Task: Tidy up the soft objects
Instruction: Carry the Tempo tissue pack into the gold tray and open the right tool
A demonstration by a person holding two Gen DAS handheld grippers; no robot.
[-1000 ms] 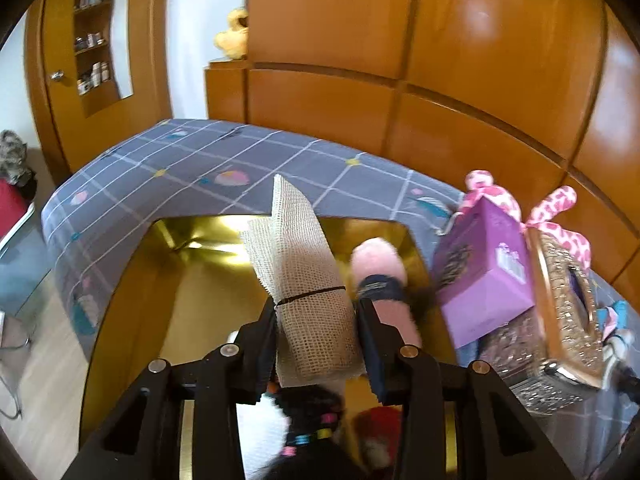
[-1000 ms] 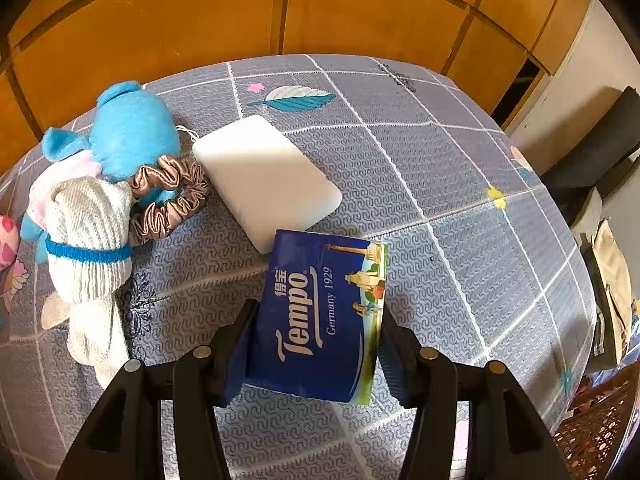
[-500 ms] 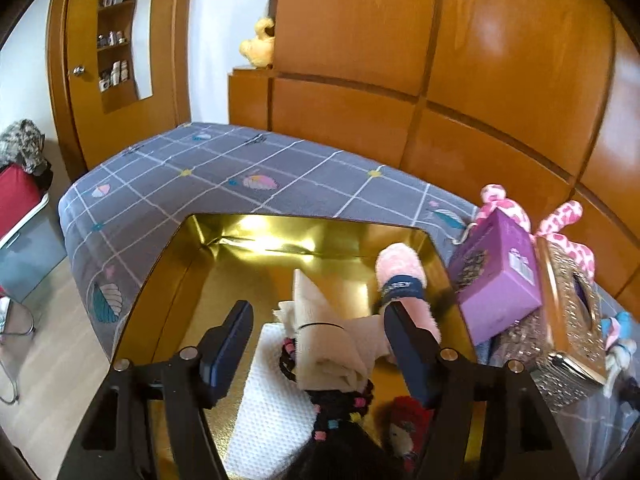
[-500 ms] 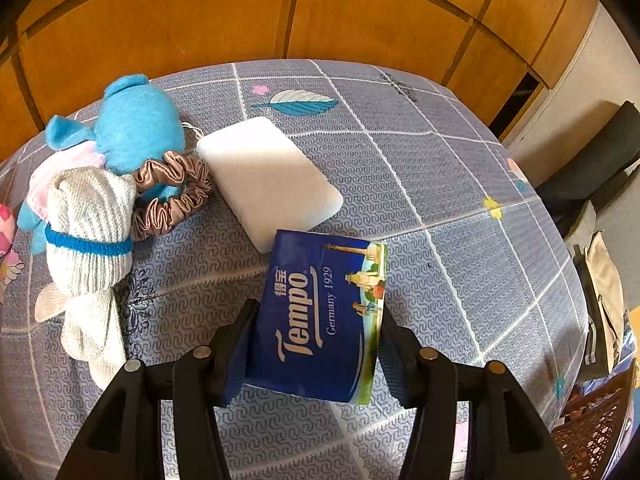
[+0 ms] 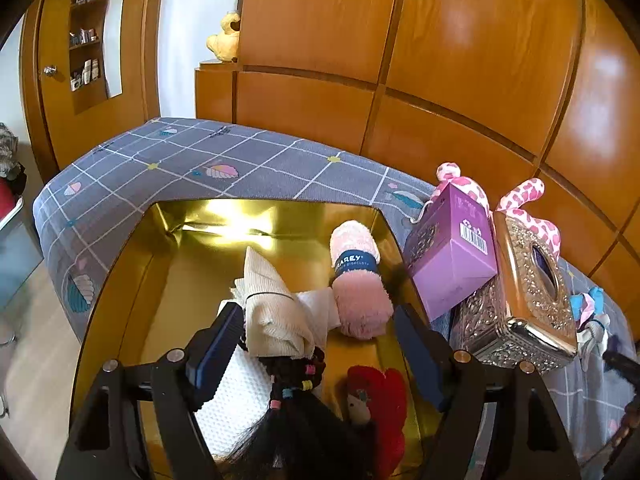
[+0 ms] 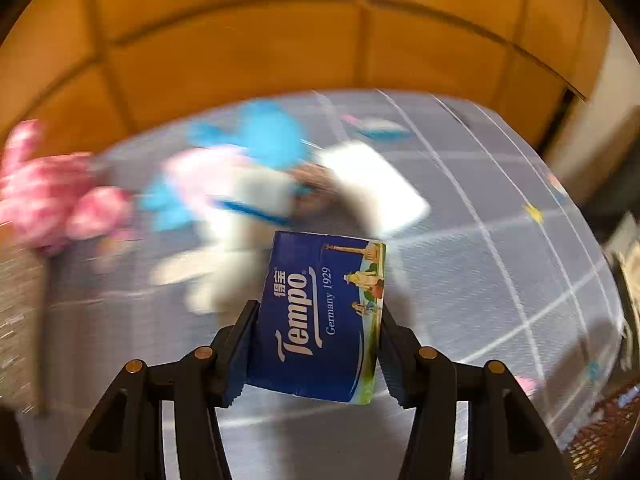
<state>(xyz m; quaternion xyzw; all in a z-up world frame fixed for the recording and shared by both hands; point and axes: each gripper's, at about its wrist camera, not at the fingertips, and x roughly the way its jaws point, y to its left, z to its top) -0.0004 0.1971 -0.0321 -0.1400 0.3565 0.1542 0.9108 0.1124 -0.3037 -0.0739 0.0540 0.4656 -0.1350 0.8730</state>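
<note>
In the left wrist view a gold box sits on the bed. Inside lie a beige rolled cloth, a pink rolled towel with a blue band, a white cloth, a black-haired doll and a red soft toy. My left gripper hovers over the box, its jaws opening, pads clear of the beige cloth. In the right wrist view my right gripper is shut on a blue Tempo tissue pack, held above the bed. Behind it, blurred, lie a blue plush, a white sock roll and a white pad.
A purple carton and a silver ornate tissue box stand right of the gold box, with a pink spotted plush behind them. Wooden wardrobe panels back the bed. The grey checked bedspread stretches right of the tissue pack.
My left gripper let go of the beige rolled cloth, which now lies in the gold box, and its jaws spread wide. My right gripper lifted and swung left with the tissue pack.
</note>
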